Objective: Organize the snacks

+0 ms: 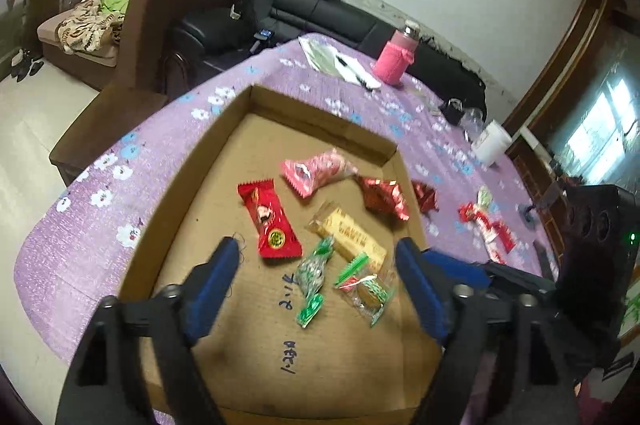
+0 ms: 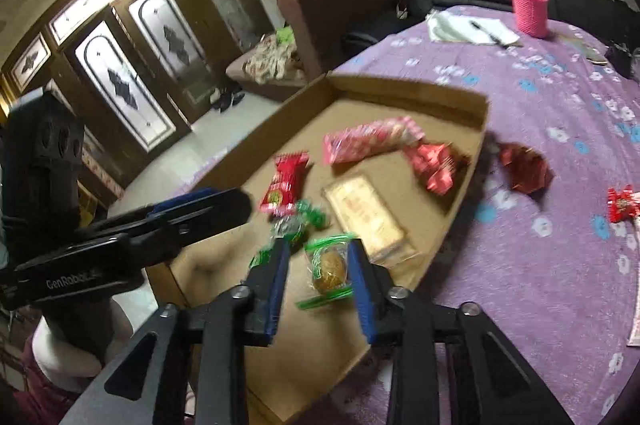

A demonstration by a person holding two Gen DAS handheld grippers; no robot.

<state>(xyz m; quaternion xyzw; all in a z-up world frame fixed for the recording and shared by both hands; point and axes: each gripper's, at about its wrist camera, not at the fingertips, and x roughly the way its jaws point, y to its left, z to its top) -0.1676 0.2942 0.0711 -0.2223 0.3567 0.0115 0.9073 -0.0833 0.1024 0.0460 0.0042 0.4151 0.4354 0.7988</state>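
A shallow cardboard tray [image 1: 208, 161] [image 2: 400, 93] lies on the purple flowered tablecloth. In it lie a red packet [image 1: 270, 223] [image 2: 282, 185], a pink packet [image 1: 316, 171] [image 2: 368, 141], a yellow bar [image 1: 348, 233] [image 2: 366, 213], a crinkled red wrapper [image 1: 382, 199] [image 2: 434, 163], a green-and-silver candy [image 1: 312, 279] [image 2: 296, 223] and a clear green-edged cake packet [image 1: 366, 289] [image 2: 328, 267]. My left gripper [image 1: 318, 259] is open above the tray. My right gripper [image 2: 318, 253] is open, its fingers either side of the cake packet. Outside the tray lie a red wrapper [image 2: 524, 165] [image 1: 426, 195] and a red-white candy [image 1: 486, 225] [image 2: 620, 203].
At the table's far end stand a pink sleeved bottle [image 1: 396, 57] [image 2: 528, 1] and papers with a pen [image 1: 340, 63] [image 2: 472, 27]. A white roll [image 1: 490, 145] and dark clutter sit at the right edge. A brown armchair [image 1: 132, 65] and black sofa [image 1: 320, 9] stand beyond.
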